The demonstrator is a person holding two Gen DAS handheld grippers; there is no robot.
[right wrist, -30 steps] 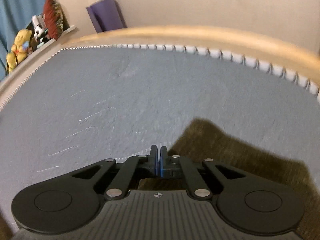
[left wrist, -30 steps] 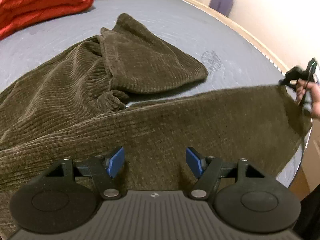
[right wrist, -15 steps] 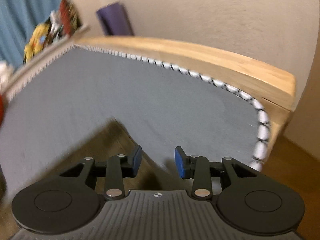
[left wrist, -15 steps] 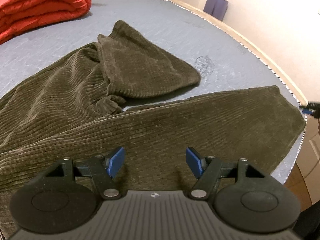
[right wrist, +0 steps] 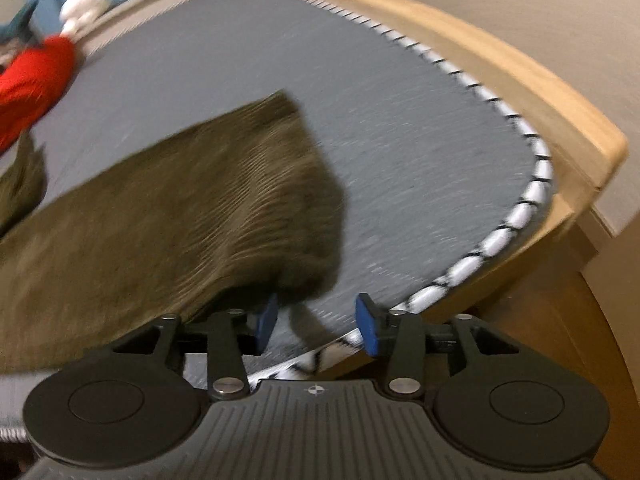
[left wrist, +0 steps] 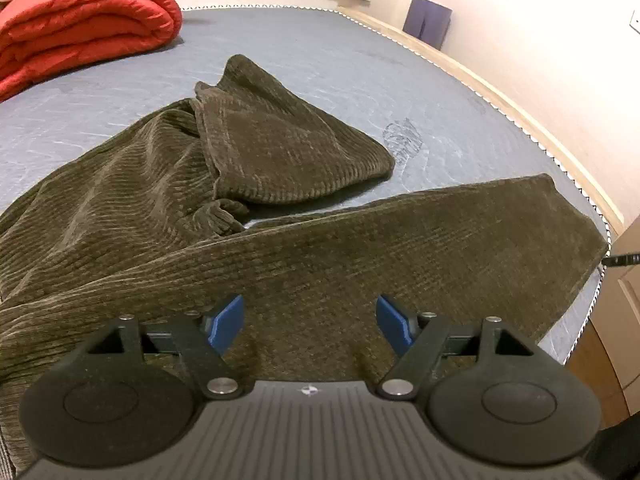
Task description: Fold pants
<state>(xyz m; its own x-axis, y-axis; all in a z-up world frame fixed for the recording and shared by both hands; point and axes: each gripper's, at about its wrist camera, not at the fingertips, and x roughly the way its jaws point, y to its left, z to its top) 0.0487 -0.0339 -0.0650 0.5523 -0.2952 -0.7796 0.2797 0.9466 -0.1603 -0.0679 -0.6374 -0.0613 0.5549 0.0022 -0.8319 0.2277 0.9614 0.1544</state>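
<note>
Right wrist view | right gripper jaws opening, corduroy pants hem released lower left | left gripper wide, empty | leg laid flat.

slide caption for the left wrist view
Open left claw hovering over one leg of brown corduroy pants spread on a grey mattress.

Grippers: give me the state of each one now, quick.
Left claw: opening, nothing clamped, over the pants.
Right claw: opening, empty, with the pant leg hem just beyond it.
</note>
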